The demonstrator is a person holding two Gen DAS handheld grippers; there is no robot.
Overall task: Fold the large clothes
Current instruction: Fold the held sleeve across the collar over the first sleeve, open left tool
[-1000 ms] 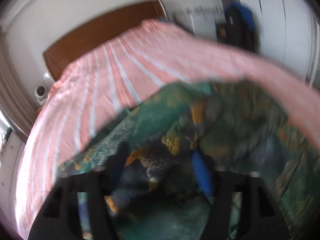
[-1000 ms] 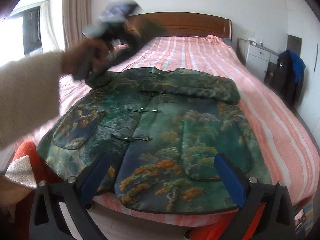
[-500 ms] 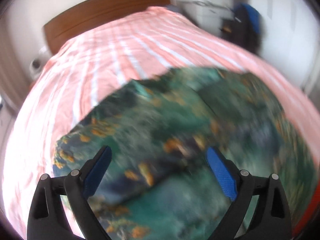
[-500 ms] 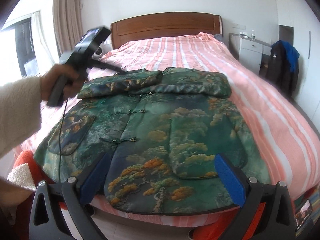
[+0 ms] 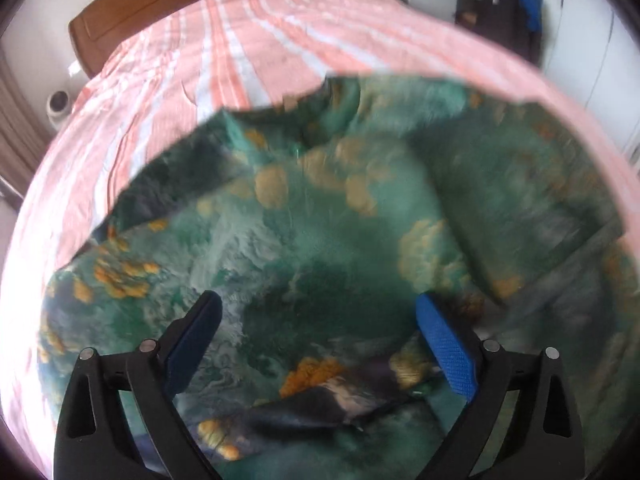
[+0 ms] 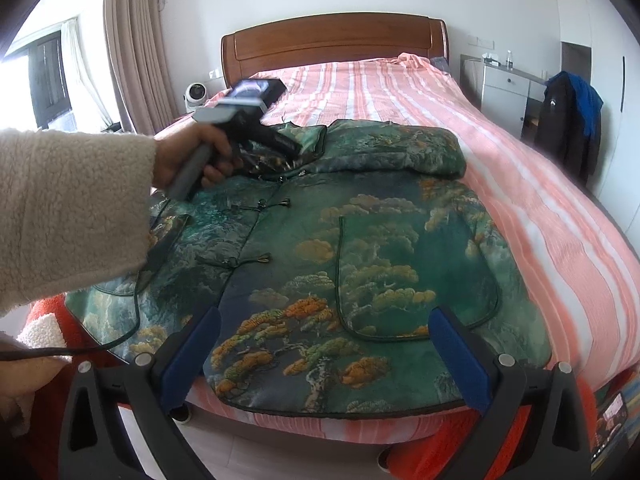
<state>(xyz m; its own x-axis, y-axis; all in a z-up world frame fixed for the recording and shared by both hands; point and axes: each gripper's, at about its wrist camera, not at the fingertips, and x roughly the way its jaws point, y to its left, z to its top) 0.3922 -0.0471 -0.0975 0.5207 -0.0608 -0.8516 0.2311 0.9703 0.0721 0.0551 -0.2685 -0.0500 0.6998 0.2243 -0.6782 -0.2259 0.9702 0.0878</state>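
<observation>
A green padded jacket (image 6: 360, 248) with orange and gold tree print lies front-up on the bed, both sleeves folded across its top. It fills the left wrist view (image 5: 320, 240). My left gripper (image 5: 318, 334) is open and empty, just above the folded left sleeve near the collar; in the right wrist view (image 6: 280, 142) it shows in the person's hand over that spot. My right gripper (image 6: 326, 346) is open and empty, held off the bed's foot above the jacket's hem.
The bed has a pink striped cover (image 6: 540, 200) and a wooden headboard (image 6: 332, 44). A white nightstand (image 6: 508, 88) and a chair with dark clothes (image 6: 572, 120) stand at the right. A small white fan (image 6: 196, 94) and curtains are at the left.
My left gripper let go of the left sleeve, which now lies folded across the jacket's top. The gripper opened and dropped closer to the fabric. The right gripper barely moved.
</observation>
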